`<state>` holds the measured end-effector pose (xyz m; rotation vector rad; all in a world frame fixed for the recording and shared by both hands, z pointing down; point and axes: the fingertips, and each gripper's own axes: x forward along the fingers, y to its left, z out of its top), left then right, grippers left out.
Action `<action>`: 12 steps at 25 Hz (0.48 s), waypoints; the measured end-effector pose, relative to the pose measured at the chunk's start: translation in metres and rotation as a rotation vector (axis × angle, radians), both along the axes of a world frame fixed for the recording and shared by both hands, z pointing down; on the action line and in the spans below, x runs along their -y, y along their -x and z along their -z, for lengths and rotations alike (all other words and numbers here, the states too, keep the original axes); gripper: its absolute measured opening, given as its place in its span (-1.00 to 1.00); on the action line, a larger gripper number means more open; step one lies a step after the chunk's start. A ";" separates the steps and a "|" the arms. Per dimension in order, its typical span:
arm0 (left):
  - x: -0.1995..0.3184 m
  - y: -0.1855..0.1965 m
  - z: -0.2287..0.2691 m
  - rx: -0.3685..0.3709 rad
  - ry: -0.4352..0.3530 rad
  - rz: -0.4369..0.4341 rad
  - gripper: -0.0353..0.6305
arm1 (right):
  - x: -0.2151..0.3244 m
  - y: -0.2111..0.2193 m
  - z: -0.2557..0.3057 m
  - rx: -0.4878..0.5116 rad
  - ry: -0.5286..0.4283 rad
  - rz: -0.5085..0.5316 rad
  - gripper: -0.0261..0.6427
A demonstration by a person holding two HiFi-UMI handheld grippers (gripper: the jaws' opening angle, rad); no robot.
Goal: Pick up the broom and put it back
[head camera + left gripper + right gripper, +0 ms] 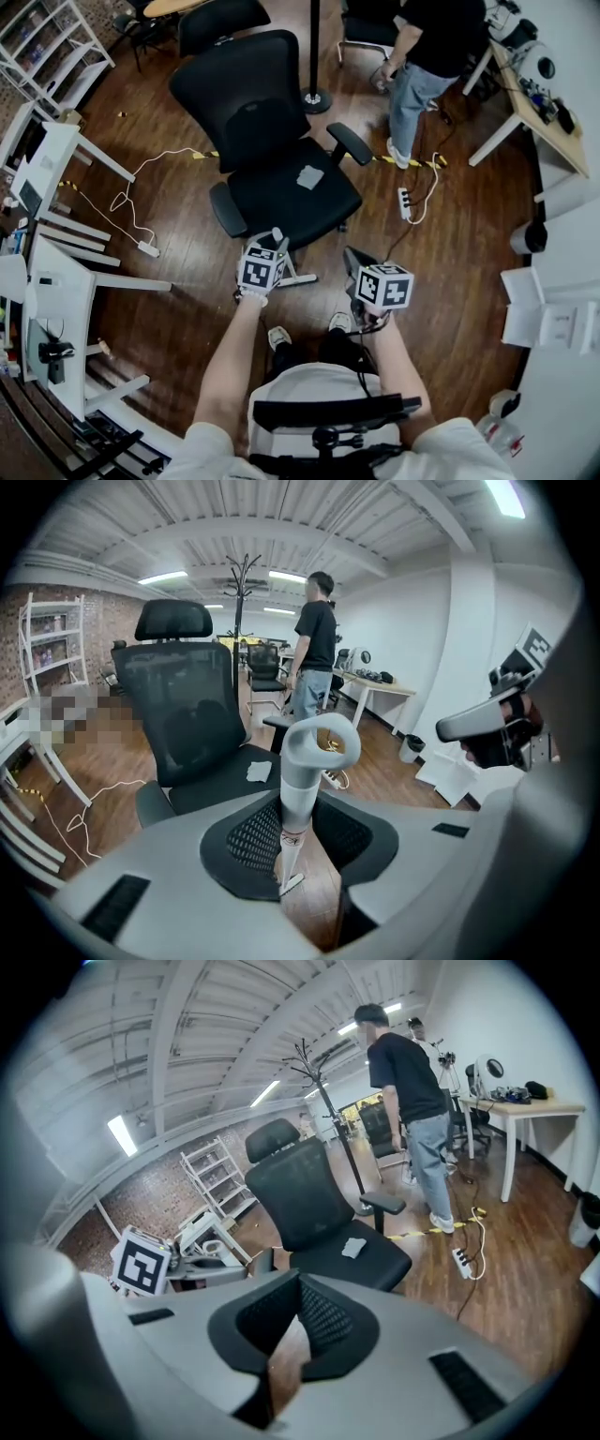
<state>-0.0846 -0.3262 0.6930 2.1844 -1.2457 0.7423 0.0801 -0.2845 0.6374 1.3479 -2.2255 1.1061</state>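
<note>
With broom handle clamped near its looped end in left tongs and right tongs narrowly apart, empty, it may swing into the chair.

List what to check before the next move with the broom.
1. Left tool gripping the broom handle: ok, jaws closed on it.
2. Right tool free: ok, jaws apart, nothing between them.
3. Broom head hanging free: cannot tell, out of view.
4. Way ahead clear: not ok, the chair stands right in front.
5. Person out of the way: ok, standing beyond the chair.
6. Spot to return the broom: cannot tell, none identifiable.
</note>
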 end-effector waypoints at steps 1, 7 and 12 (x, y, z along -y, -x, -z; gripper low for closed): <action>0.005 0.001 -0.006 0.003 -0.003 -0.002 -0.59 | 0.001 -0.001 0.000 -0.002 0.000 -0.005 -0.88; 0.051 0.014 -0.013 0.022 -0.033 0.029 -0.59 | 0.003 -0.019 -0.007 -0.011 0.025 -0.038 -0.88; 0.077 0.024 -0.010 -0.007 -0.036 0.051 -0.59 | 0.006 -0.031 -0.012 -0.007 0.030 -0.064 -0.88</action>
